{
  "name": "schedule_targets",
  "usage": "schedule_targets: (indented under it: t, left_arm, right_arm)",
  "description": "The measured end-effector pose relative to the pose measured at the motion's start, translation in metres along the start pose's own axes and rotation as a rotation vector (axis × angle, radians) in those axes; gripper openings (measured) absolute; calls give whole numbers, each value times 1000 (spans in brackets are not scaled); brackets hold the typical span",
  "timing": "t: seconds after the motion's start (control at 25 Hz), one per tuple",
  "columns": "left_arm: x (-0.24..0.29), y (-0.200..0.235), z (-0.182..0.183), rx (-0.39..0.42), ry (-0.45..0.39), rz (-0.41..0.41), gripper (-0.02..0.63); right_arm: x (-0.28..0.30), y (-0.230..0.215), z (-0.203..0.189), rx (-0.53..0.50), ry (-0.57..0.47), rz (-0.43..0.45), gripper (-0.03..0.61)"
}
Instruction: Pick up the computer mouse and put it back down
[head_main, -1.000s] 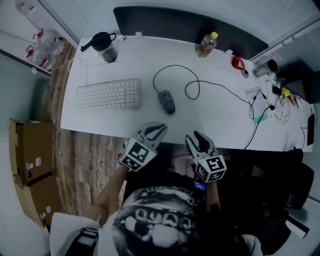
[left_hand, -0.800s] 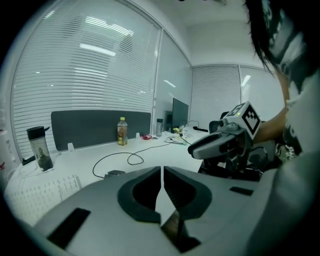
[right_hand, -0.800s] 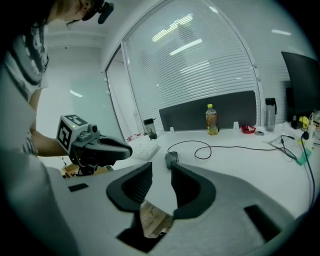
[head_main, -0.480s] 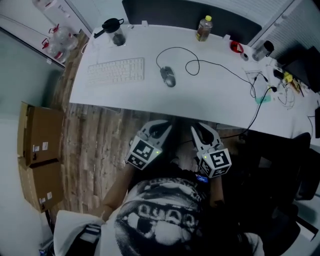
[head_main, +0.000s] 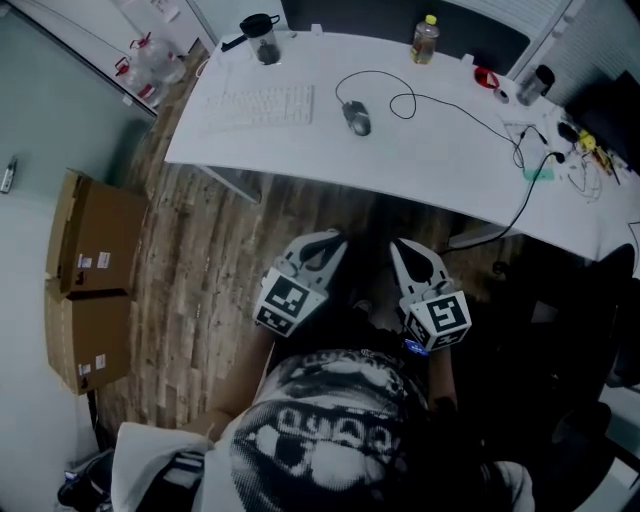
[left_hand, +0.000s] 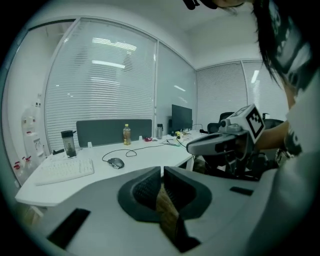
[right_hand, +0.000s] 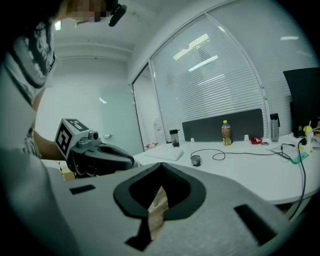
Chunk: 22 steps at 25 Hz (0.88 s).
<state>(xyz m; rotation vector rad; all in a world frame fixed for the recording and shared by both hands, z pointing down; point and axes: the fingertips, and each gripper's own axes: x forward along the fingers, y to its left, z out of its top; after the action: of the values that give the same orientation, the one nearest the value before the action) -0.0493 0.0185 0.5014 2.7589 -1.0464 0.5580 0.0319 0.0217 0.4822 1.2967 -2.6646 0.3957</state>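
The computer mouse (head_main: 357, 118) lies on the white desk (head_main: 420, 165), just right of the white keyboard (head_main: 262, 104) and apart from it. Its long axis runs from the person's side towards the desk's far edge, leaning a little left in the head view. Its nose points away from the person, and from that end its black cable (head_main: 400, 95) curls in a loop and trails off to the right. Nothing touches the mouse. Further back stand a dark tumbler (head_main: 262, 24) near the keyboard's far corner and a yellow-capped bottle (head_main: 425, 38) beyond the cable loop. Both grippers hang well short of the desk, over the wooden floor (head_main: 200, 260) in front of the person. The left gripper (head_main: 330, 242) has its jaws drawn together with nothing between them, and the right gripper (head_main: 402, 247) likewise has its tips meeting on nothing. Two cardboard boxes (head_main: 90, 270) sit stacked on the floor to the left
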Motion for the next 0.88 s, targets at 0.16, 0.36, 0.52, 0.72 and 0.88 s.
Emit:
schedule_targets:
  t: [0.16, 0.36, 0.52, 0.72, 0.88]
  left_arm:
    - [-24, -23, -8, -13, -6, 12, 17]
    - [-43, -51, -15, -10, -13, 6, 17]
    - [-52, -66, -14, 3, -29, 0, 17]
    - [-60, -77, -12, 11, -46, 2, 17]
    - [-64, -85, -11, 16, -56, -4, 17]
  right_arm:
    - [-14, 25, 0, -37, -8, 39, -8]
    - [-30, 44, -1, -77, -18, 71, -8]
    - [-40, 54, -4, -100, -17, 83, -8]
    - [-49, 63, -7, -114, -16, 88, -8]
    - [-56, 63, -12, -121, -7, 75, -8]
